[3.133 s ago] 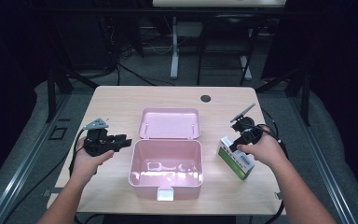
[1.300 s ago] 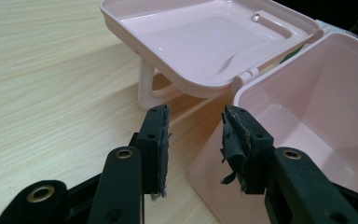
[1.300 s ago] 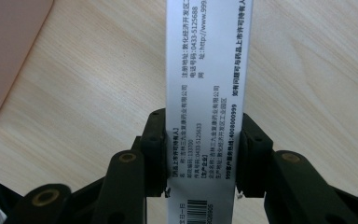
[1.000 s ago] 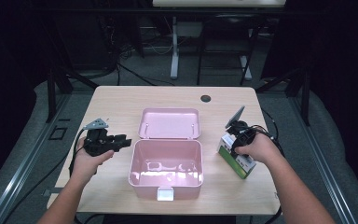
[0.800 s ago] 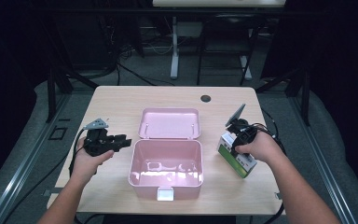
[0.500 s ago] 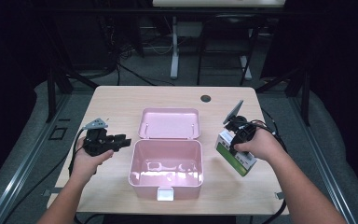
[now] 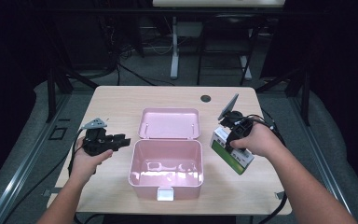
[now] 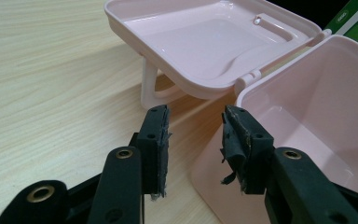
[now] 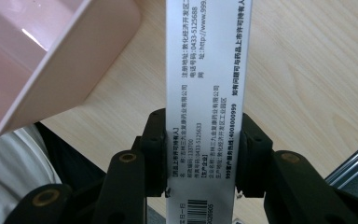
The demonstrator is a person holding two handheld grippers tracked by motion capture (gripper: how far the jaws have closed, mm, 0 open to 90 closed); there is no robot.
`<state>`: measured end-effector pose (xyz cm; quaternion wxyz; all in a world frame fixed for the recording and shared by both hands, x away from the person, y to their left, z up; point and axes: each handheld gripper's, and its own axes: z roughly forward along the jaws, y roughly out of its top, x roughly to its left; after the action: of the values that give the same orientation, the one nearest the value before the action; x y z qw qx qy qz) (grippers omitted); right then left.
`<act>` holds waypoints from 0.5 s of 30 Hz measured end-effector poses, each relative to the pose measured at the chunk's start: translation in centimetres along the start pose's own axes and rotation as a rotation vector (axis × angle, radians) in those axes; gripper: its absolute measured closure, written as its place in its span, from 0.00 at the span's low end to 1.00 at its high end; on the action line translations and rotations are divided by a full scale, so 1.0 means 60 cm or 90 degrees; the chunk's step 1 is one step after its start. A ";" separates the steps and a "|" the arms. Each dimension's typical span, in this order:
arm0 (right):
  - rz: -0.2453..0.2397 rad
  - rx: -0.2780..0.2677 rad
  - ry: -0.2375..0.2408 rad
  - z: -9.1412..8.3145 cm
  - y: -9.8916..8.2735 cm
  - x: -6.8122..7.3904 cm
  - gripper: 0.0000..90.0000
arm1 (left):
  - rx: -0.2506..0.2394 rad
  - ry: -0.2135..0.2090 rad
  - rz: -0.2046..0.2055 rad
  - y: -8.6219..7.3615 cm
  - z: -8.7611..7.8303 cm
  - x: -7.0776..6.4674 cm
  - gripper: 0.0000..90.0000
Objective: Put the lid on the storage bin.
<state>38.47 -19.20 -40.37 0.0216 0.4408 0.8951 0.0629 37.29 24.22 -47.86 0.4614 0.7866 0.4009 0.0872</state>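
Now the right hand-held gripper [image 7: 233, 135] pinches the green-and-white medicine box [image 7: 231, 151] across its narrow sides just above the worktop [image 7: 121, 100], the open pink case [image 7: 166, 163] lying close to its left, while the left hand-held gripper [image 8: 193, 135] waits spread and empty beside the case.

table [image 7: 121, 100]: light wood | small dark round thing [image 7: 206, 98], perhaps a cable hole: far edge
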 end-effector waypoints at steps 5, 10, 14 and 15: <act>-0.006 0.003 0.002 -0.018 0.002 0.007 0.68 | -0.003 0.000 0.000 0.000 0.001 -0.001 0.67; -0.012 0.000 0.004 -0.034 -0.001 0.016 0.68 | 0.000 0.000 0.000 0.000 0.000 0.000 0.67; -0.019 0.001 0.006 -0.046 -0.001 0.025 0.68 | -0.001 0.000 0.000 0.000 0.001 -0.001 0.67; -0.022 -0.001 0.009 -0.050 -0.001 0.028 0.68 | -0.001 0.001 0.000 0.000 0.001 -0.001 0.67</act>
<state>37.10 -18.18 -37.41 0.0166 0.4250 0.9026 0.0665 37.27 24.14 -47.88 0.4616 0.7862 0.4014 0.0879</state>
